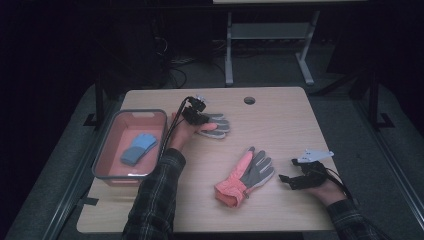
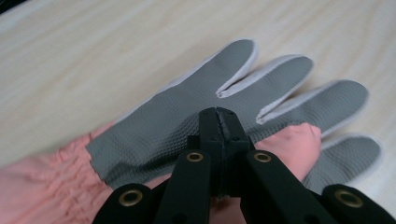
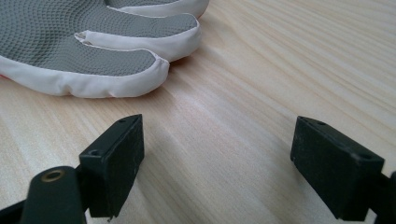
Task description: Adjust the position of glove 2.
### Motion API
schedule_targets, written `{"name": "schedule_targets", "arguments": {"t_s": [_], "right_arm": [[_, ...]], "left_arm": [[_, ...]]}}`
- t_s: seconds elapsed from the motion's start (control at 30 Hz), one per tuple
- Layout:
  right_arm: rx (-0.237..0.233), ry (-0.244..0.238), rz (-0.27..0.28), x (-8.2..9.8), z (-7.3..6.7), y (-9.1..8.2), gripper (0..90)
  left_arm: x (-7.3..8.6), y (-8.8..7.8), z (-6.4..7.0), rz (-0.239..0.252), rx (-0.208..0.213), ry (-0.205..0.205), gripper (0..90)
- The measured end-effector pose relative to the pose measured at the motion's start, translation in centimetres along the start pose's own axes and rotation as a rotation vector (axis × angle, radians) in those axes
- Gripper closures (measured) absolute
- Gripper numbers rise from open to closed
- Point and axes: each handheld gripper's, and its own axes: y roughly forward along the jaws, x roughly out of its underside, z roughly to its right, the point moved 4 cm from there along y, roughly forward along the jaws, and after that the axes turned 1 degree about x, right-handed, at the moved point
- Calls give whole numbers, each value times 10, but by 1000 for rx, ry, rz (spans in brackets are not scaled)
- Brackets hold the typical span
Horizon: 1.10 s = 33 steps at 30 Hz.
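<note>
Toward the surface's [image 1: 280, 115] far edge, the left gripper's [image 2: 218, 116] fingers pinch a grey-palmed glove [image 2: 187, 126]; the right gripper's [image 3: 217, 154] fingers gape empty near the right edge.

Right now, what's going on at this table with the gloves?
A person works at a wooden table with a gripper in each hand. The left gripper has its jaws shut on the palm fabric of a pink-and-grey glove lying at the far side, near a pink bin that already holds a blue glove. A second pink-and-grey glove lies nearer the person. The right gripper rests open on the table beside it, holding nothing.
</note>
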Motion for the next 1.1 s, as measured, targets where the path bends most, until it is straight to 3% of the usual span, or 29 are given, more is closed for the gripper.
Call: {"name": "schedule_targets", "arguments": {"t_s": [0.17, 0.4, 0.57, 0.7, 0.83, 1.0, 1.1], "right_arm": [[0, -1, 0, 0, 0, 0, 169], [1, -6, 2, 0, 0, 0, 169], [1, -7, 2, 0, 0, 0, 169], [-1, -3, 3, 0, -1, 0, 169], [-2, -2, 2, 0, -1, 0, 169], [-4, -6, 4, 0, -1, 0, 169], [-4, -6, 4, 0, -1, 0, 169]], "left_arm": [[6, -7, 22, -11, 15, 37, 898], [18, -15, 53, 13, 54, 70, 898], [18, -21, 61, 26, 61, 84, 898], [4, -32, 45, 38, 22, 90, 898], [-7, -35, 15, 32, -54, 71, 897], [-10, -24, -21, -29, -99, 41, 897], [-9, -16, -28, -73, -111, 43, 897]]}}
